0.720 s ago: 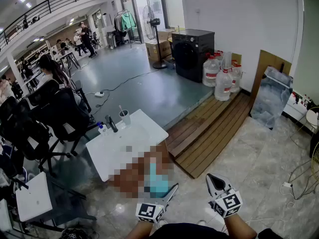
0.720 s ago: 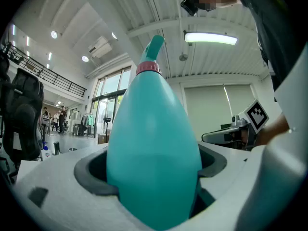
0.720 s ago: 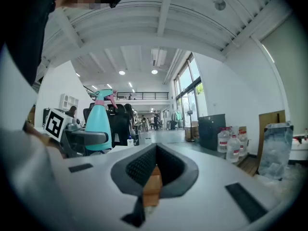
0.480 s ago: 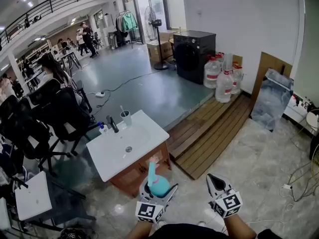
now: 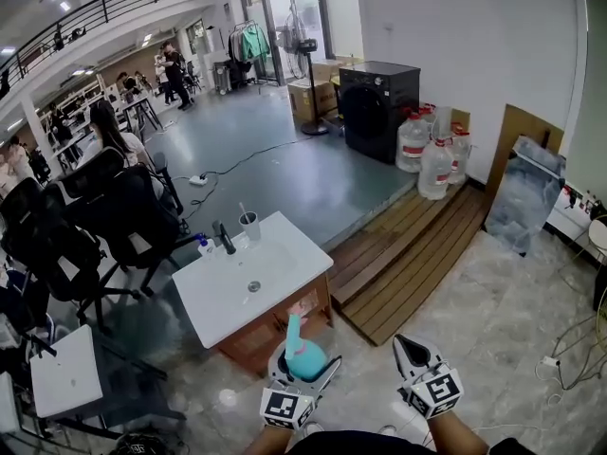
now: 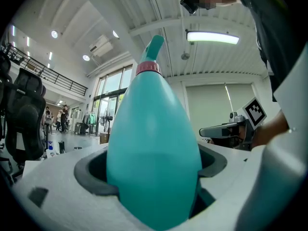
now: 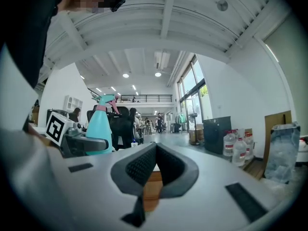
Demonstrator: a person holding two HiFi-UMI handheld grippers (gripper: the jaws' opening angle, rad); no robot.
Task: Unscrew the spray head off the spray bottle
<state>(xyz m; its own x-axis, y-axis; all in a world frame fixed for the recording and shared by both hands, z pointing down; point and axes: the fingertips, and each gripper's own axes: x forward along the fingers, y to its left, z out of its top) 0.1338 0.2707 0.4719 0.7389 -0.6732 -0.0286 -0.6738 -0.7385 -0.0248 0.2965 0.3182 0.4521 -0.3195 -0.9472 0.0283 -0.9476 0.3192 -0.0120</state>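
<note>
Spray bottle (image 6: 154, 143) unmoved in left hand-held gripper (image 5: 303, 364), sink cabinet (image 5: 286, 254) close ahead

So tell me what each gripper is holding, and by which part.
The left gripper clamps the teal spray bottle by its wide lower body. The right gripper is shut and empty.

**One camera on the head, one riding on each pair of tongs.**

The head view looks forward and steeply down from well above, with the sink counter (image 5: 285, 254) just ahead and the left tongs (image 5: 305, 363) and right tongs (image 5: 402, 342) at its bottom edge. The left gripper view sits very close behind the spray bottle (image 6: 154, 148), which fills its middle, and faces across to the right tongs. The right gripper view looks level down the hall, sharing the washing machine (image 5: 379, 102) and water jugs (image 5: 434, 164) with the head view.
</note>
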